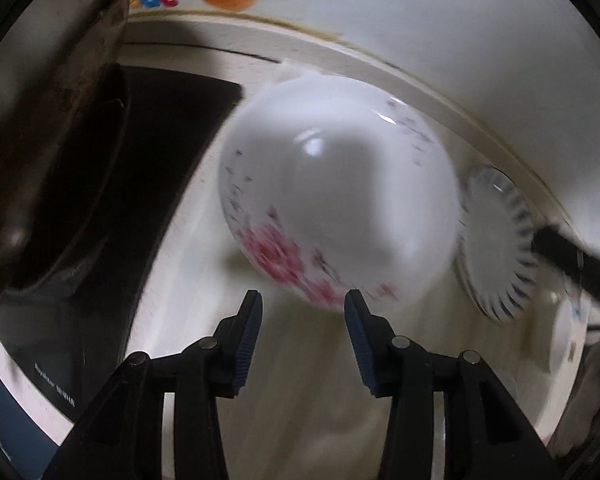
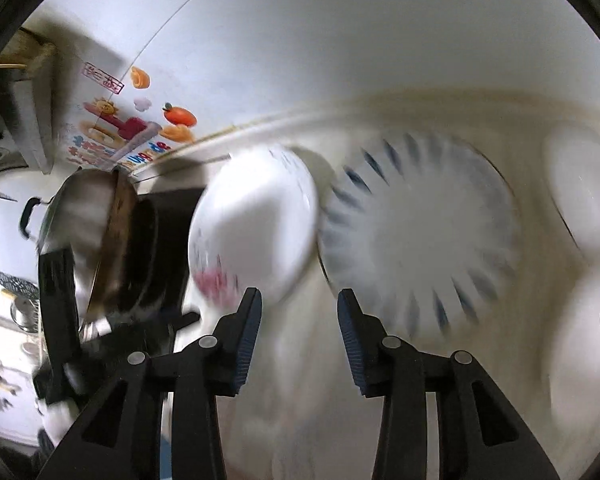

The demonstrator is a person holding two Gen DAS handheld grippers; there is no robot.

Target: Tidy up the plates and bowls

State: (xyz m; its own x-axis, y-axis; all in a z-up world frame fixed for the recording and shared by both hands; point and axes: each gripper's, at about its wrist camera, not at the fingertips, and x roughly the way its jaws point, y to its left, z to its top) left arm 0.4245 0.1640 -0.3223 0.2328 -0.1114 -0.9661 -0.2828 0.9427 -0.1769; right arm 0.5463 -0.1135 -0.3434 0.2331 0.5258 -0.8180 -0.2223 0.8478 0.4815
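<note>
Not much looks sorted yet, as far as I can judge from here: the dishes sit apart on the pale counter [image 2: 300,360] rather than in 1 pile. The flowered bowl [image 1: 336,208] stands nearest the dark stove top [image 1: 160,184], mouth up, its pink blossoms on the side toward the left gripper [image 1: 303,304]. Just beside it, on the far side from the stove, lies the blue-striped plate [image 2: 416,236], flat on the counter, its rim close against the bowl's, though the blur keeps me from saying whether they touch. Past the plate, near the wall, are 2 more white bowls [image 2: 580,196], also separate. So I would say stacking plates with plates and bowls with bowls is all ahead. Neither dish has a long axis to speak of, both being round; the bowl's opening faces upward and the plate's face does too. The left gripper hangs above the counter before the flowered bowl with its jaws apart and nothing between them. The right gripper [image 2: 299,302] likewise has its jaws parted and empty, aimed at the gap between bowl and plate. A big metal wok [image 2: 80,216] sits over the stove, out of the way.
</note>
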